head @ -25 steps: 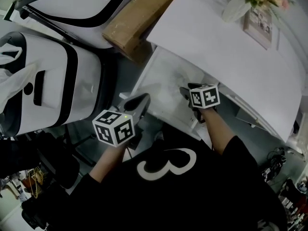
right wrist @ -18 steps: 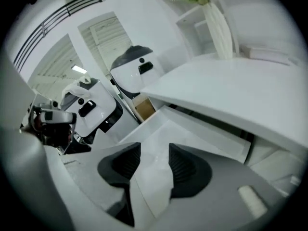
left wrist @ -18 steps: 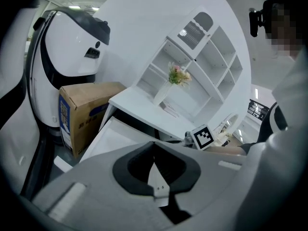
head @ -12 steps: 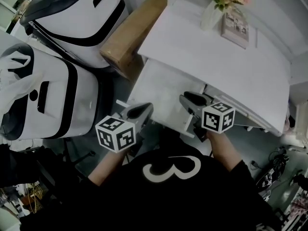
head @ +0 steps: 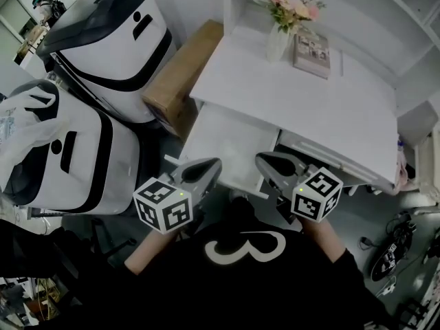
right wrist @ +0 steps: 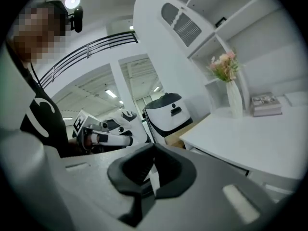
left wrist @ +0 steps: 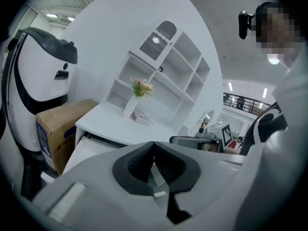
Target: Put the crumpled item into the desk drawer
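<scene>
Head view looks down on the person's two forearms, both bent and kept close to the chest, in front of the white desk [head: 295, 102]. The left gripper [head: 206, 168] is held at the desk's front left corner and points forward and a little to the right. Its marker cube [head: 163, 205] sits nearest to the body. The right gripper [head: 268, 162] is held before the middle of the desk front, and it points forward and to the left, so the two tips come near each other but stay apart. In the left gripper view the jaws are closed, the dark pads meet, and nothing is between them. In the right gripper view the jaws are closed too, pad against pad, and they hold nothing.

Under the desk top the drawer [head: 223, 139] is pulled out toward the person, just ahead of both tips. Its inside looks pale, and I cannot make out the crumpled item there or elsewhere.

At the back of the desk stand a white vase with pink flowers [head: 278, 36] and, just right of it, a flat book or frame [head: 311, 47]. White shelves [head: 357, 5] rise behind the desk. A cardboard box [head: 180, 81] leans at the desk's left side, and further left stand two big white machines with black bands [head: 110, 40]. Cables [head: 392, 246] lie on the grey floor to the right of the desk.
</scene>
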Motion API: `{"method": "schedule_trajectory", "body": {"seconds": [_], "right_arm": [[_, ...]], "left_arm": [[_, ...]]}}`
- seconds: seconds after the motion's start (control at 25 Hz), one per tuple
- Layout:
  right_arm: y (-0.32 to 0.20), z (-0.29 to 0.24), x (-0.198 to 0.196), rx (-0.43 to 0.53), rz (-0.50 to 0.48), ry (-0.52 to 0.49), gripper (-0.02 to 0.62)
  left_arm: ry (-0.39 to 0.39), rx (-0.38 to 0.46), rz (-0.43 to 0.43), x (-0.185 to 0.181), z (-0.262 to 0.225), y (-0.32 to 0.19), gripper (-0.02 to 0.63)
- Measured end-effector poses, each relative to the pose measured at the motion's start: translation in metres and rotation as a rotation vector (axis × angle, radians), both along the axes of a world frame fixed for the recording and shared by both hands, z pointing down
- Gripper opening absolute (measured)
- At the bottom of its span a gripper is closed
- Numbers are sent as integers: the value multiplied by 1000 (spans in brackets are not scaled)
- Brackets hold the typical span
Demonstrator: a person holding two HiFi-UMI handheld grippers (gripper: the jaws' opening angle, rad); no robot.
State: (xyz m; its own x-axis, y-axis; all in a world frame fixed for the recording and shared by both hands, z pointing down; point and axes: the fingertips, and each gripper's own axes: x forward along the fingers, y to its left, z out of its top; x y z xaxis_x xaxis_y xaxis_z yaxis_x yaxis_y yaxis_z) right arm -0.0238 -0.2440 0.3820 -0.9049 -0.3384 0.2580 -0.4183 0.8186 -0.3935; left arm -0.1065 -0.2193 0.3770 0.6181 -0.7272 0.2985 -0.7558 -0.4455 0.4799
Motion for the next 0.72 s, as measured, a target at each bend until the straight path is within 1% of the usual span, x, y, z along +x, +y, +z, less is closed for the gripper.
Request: {"method": "schedule_trajectory", "body": {"seconds": [0.12,0.28,0.44,0.72], "right_arm": [[19,-25,0,42,-38,-47,3],[35,-46,3,66,-70,-94,3],[38,-54,6,83,-58,-106,3],[36,-58,11,105,-49,-99,3]], "left_arm": [[-3,43,16,8,-19,8,8],[-17,89,38,17,-37,19,8],[-26,116,55,22,-46,22,8],[-33,145,74,31,-56,21,8]]}}
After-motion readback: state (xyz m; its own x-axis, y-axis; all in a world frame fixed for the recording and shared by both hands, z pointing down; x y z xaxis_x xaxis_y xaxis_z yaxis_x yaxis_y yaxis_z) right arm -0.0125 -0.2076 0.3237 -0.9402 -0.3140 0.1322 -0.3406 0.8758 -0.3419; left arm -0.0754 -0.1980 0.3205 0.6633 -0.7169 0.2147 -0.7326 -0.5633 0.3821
